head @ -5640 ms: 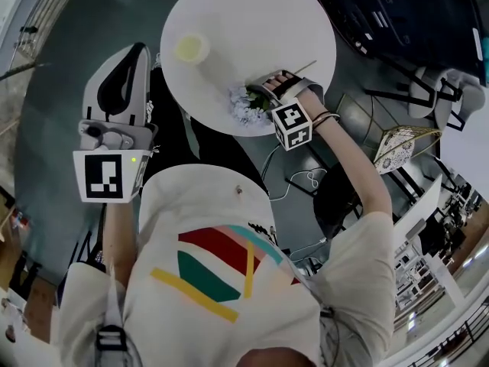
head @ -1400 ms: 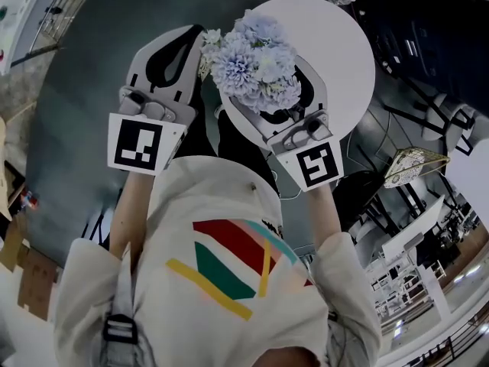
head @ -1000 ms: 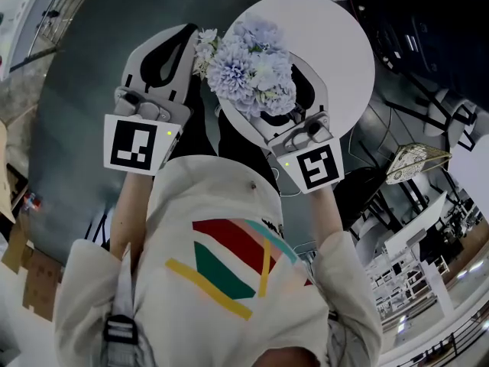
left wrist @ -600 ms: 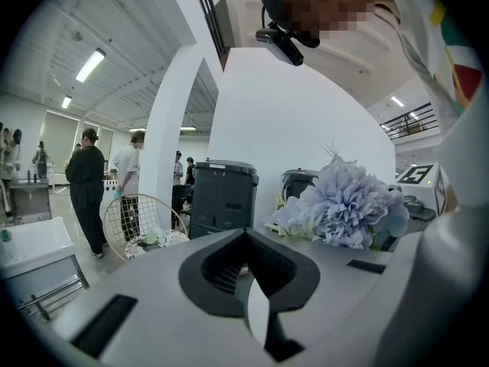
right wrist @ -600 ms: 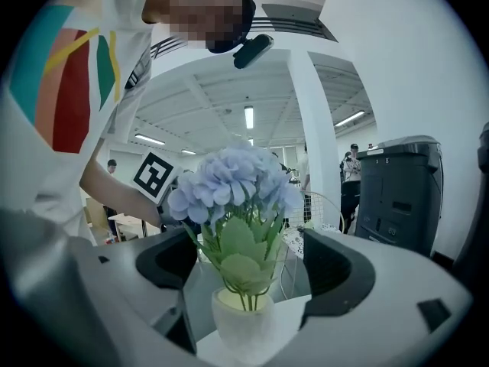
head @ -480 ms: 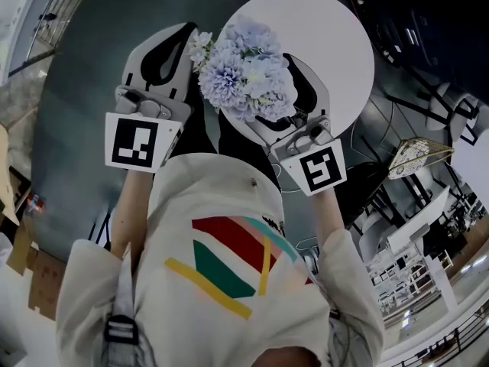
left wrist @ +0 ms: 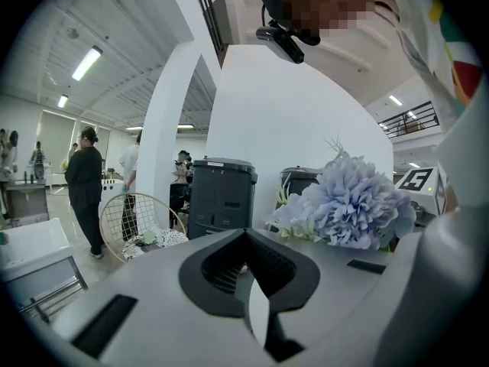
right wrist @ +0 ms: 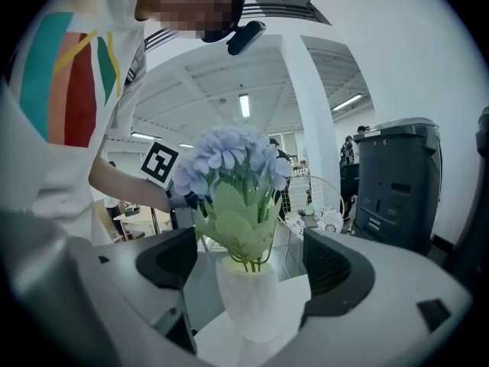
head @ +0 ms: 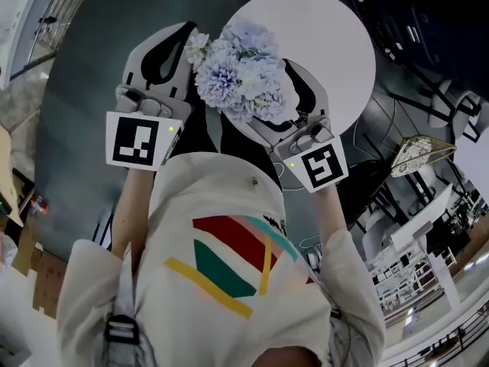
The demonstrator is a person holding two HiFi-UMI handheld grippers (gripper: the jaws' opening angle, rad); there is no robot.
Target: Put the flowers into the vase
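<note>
White and round, the table (head: 336,21) fills the twelve o'clock end of the head view, with grey floor all round it. At nine o'clock of the flowers (head: 241,71) sits the left gripper (left wrist: 246,234). Its own view shows the jaws pressed together with nothing between them, and it has hardly stirred over the last second.

The flowers are the real change. A few seconds back they lay flat at the table's six o'clock edge while the vase (right wrist: 248,304) stood empty toward ten o'clock. Now they stand upright with their stems down in the vase, pale blue heads spreading above green leaves. From above they hide the vase entirely, and they have drifted a touch toward nine o'clock since a second ago.

At five o'clock of the flowers, the right gripper (right wrist: 252,260) has let its jaws swing out to full width within that same second. The vase stands on the table between them with a gap on either side, so neither pad bears on it.

I judge the task all but done: the flowers are in and the grip is released. What remains is to back the right gripper off toward six o'clock without brushing the vase or the low leaves.
</note>
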